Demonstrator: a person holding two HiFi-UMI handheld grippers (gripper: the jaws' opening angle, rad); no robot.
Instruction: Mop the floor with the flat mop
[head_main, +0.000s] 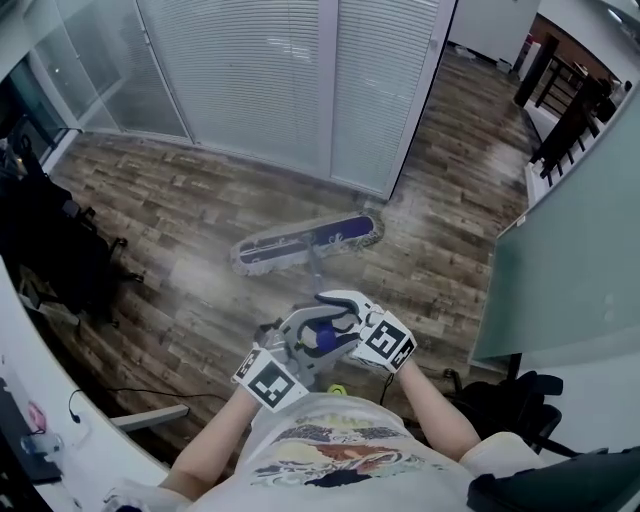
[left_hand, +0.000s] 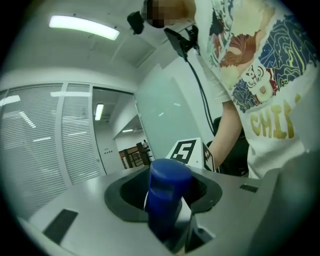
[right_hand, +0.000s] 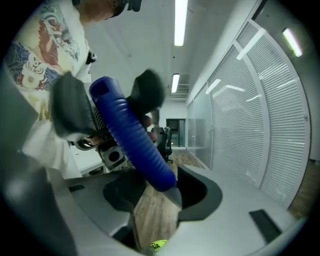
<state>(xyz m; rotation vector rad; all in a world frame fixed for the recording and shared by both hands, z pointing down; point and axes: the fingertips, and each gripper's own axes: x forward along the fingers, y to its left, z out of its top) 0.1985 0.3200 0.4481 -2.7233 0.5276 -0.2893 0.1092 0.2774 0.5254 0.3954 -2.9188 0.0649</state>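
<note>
The flat mop head (head_main: 308, 243) lies on the wood-plank floor (head_main: 200, 215), far from the person and a little short of the white slatted blinds (head_main: 250, 70). It is long and narrow, dark purple-blue along the middle with a pale fringed edge.

The thin metal handle (head_main: 314, 268) runs from it toward the person. It is steeply foreshortened and hard to follow, and its near end is lost among the grippers.

The handle ends in a blue ribbed grip (right_hand: 132, 135). The left gripper (left_hand: 165, 200) is clamped on the rounded upper end of the grip. The right gripper (right_hand: 155, 200) is closed lower down, where the grip meets the bare shaft in the dark notch of its grey jaws.

From the head view the two grippers overlap, so only a patch of blue shows between them. The person's patterned shirt (head_main: 330, 455) cuts off the near floor. A dark chair (head_main: 60, 255) stands at the left, and its shape is unclear.
</note>
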